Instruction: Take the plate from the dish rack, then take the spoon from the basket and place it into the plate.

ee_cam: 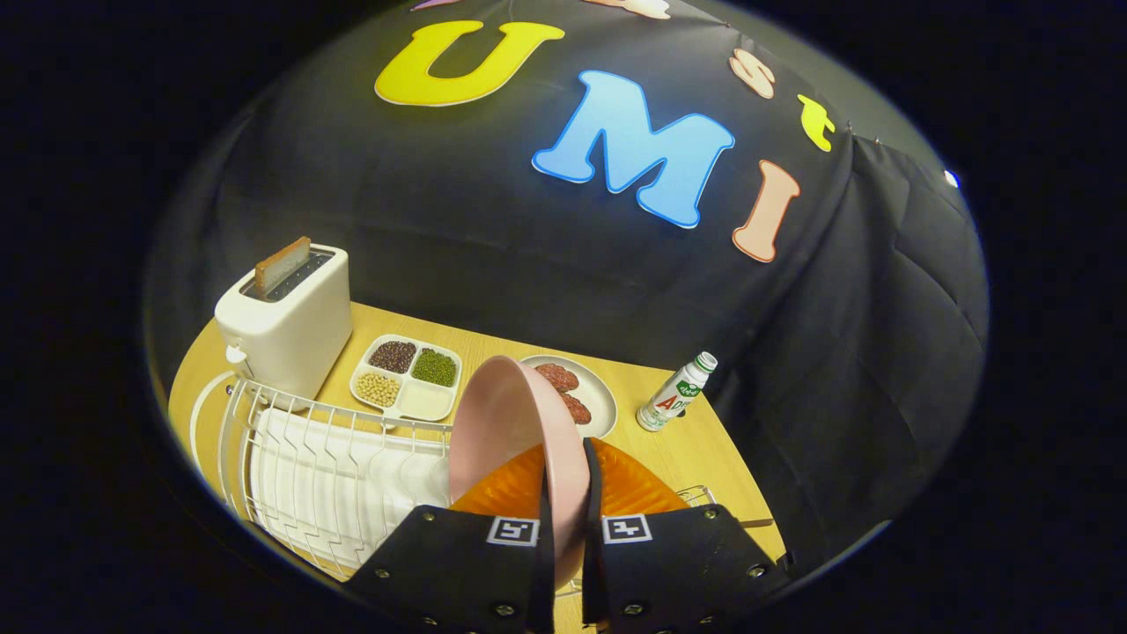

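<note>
Gripper view has the pink plate [511,431] standing on edge, its rim pinched between the two fingers of the claw [568,519], which is closed narrow on it. The plate rises straight ahead of the fingers, its hollow face turned toward the rack side and its back toward an orange plate [634,489] that sits just behind it and low. From how it stands, I judge it lifted or nearly lifted out of the white dish rack [326,467], whose wires run off to the toaster side of the fingers.

The relation that counts next: the plate's flat runs in line with the fingers, upright, so it has to be tipped level before it can rest on the counter [696,440]. Bare wood lies beyond the orange plate, toward a small bottle [676,392] lying near the wall.

Beyond the pink rim sit a white dish with reddish pieces [594,392] and a divided tray of beans [407,377]; farther off stands a toaster [286,321] with a slice in its slot. I cannot pick out the spoon or its basket with any certainty.
</note>
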Tool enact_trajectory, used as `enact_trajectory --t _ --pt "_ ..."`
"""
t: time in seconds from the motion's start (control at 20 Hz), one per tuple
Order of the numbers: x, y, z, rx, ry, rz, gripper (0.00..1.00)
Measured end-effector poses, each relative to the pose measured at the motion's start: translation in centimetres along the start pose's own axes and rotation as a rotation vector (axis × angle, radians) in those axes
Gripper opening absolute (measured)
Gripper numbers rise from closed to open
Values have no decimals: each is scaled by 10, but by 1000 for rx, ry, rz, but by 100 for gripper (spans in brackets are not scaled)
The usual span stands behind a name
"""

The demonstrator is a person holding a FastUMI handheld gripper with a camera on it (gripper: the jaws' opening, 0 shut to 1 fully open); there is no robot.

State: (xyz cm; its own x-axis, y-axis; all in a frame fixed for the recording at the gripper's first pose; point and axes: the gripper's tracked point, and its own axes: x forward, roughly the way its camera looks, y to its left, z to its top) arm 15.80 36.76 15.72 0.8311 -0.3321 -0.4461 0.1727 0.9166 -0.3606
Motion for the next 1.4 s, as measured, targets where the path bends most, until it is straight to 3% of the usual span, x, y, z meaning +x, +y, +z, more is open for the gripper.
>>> enact_trajectory --t 0.2,0.7,0.9,1.4 --pt "-21 -25 14 40 -52 54 12" --pt "-60 -124 13 165 -99 45 12" --pt "-67 -168 -8 209 -104 27 12" --pt "-89 -226 -95 266 -58 106 12"
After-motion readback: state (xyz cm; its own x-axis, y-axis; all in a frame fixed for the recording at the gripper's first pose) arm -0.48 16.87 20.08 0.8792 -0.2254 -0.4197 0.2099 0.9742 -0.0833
